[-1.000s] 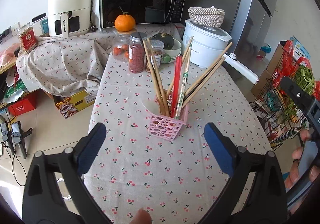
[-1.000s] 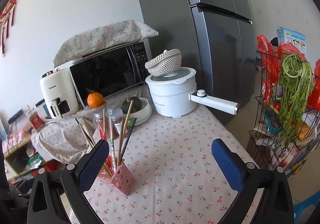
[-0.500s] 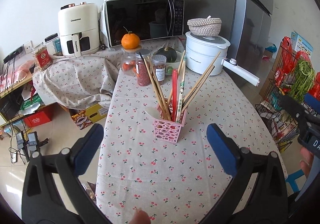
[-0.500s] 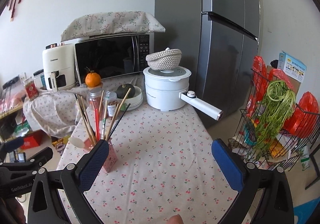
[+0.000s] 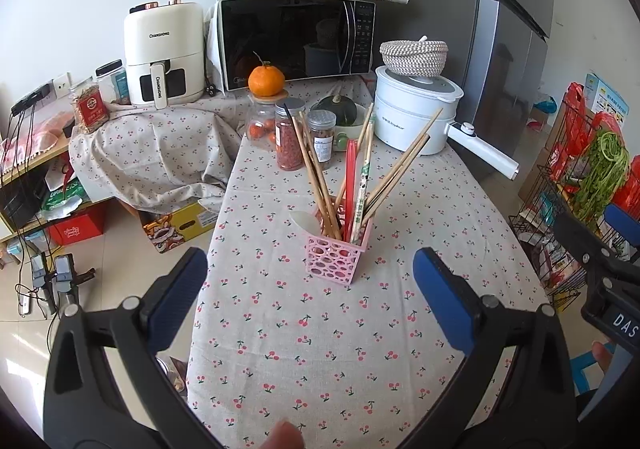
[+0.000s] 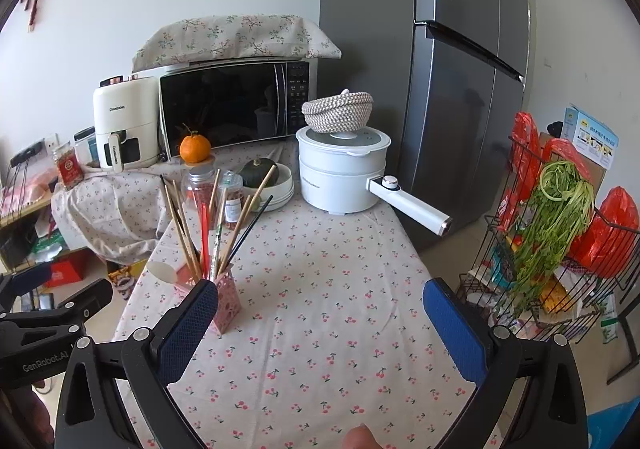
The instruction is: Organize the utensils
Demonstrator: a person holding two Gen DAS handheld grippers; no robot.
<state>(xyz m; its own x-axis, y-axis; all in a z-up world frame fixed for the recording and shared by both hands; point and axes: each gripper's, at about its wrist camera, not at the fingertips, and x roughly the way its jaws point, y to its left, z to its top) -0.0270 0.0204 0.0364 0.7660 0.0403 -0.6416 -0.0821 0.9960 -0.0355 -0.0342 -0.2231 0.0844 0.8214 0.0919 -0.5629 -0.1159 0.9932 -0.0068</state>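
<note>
One pink basket (image 5: 335, 257) of roughly nine chopsticks (image 5: 316, 175) and one white spoon (image 5: 305, 222); both my jaws gape wide, empty.

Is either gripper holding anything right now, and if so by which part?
Nothing is held. The left gripper and right gripper are both open and empty.

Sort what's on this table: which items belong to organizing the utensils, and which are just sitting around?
Part of the job:
pink utensil basket
chopsticks
white spoon
left gripper and right gripper, both open and empty

Just sitting around:
white cooking pot
spice jars
orange
microwave
air fryer
</note>
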